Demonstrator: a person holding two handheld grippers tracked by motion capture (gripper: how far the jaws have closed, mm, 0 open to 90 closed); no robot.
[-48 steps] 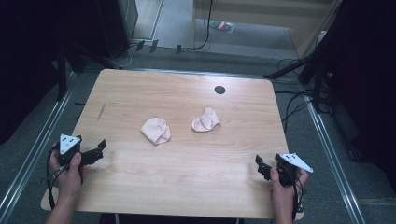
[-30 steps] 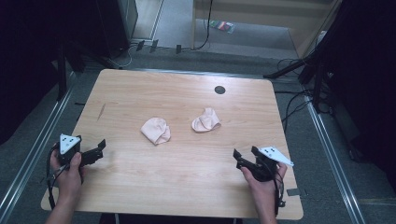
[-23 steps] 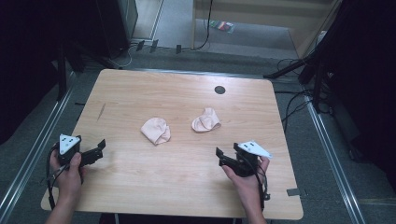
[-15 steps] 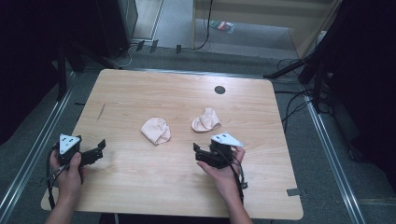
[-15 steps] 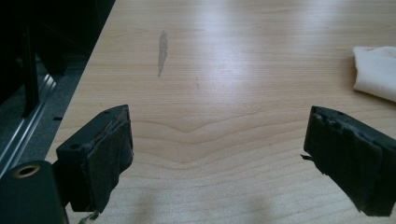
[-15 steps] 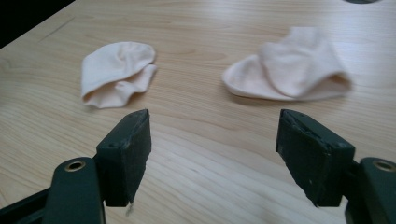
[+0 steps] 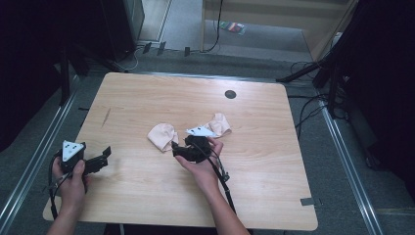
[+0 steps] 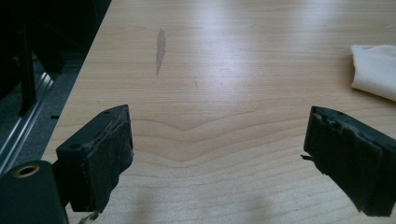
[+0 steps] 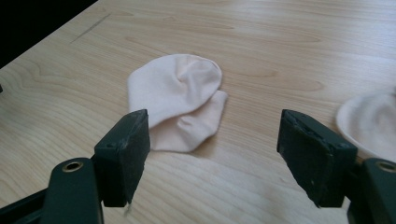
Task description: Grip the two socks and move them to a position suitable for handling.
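Note:
Two crumpled pale pink socks lie near the middle of the wooden table (image 7: 264,166): the left sock (image 7: 163,135) and the right sock (image 7: 219,124). My right gripper (image 7: 175,149) is open and empty, its tips pointing left, just short of the left sock's near edge. In the right gripper view that sock (image 9: 180,100) lies just beyond the wide-spread jaws of the right gripper (image 9: 212,154), with the other sock (image 9: 369,123) at the right edge. Near the table's front left, my left gripper (image 7: 103,157) is held open and empty over bare wood. Its own view shows the left gripper (image 8: 215,158) with a sock's edge (image 8: 376,70) far right.
A round black cable hole (image 7: 230,94) sits at the table's back centre. A dark streak (image 7: 106,116) marks the wood at the left. Cables and metal rails run along the floor on both sides. A strip of tape (image 7: 307,201) is near the front right corner.
My right gripper has travelled left from the table's front right corner to the middle, ending beside the left sock. The left gripper and both socks have stayed put.

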